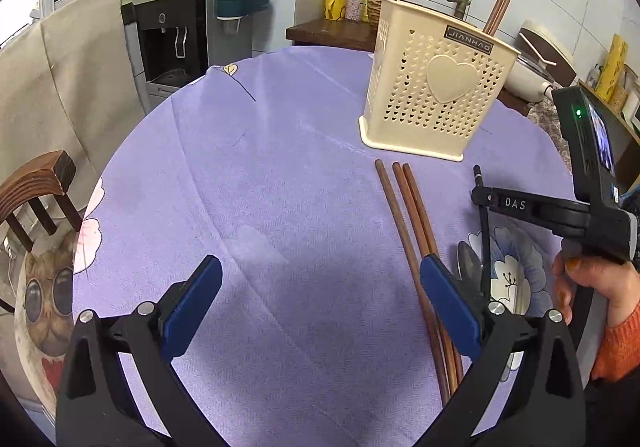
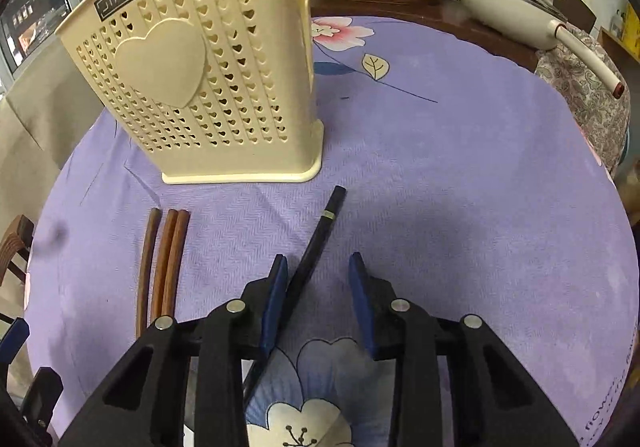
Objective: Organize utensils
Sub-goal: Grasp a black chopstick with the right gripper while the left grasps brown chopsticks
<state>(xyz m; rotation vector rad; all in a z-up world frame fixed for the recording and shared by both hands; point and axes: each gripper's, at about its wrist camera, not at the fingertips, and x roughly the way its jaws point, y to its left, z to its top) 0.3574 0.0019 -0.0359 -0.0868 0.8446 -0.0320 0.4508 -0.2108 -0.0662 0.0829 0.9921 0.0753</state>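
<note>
Straddling the black chopstick (image 2: 316,247) with my right gripper (image 2: 318,287), jaws apart, lining up a grab toward the holder (image 2: 208,59); my left gripper (image 1: 320,299) is waiting wide open.

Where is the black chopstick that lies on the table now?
In the right wrist view the black chopstick lies on the purple tablecloth between the open right gripper's fingers, right of the three brown chopsticks, before the cream holder.

The black chopstick (image 2: 316,247) runs back under the right gripper's (image 2: 318,301) left finger, its near end hidden. Brown chopsticks (image 1: 416,243) vanish behind the left gripper's (image 1: 320,307) right finger.
</note>
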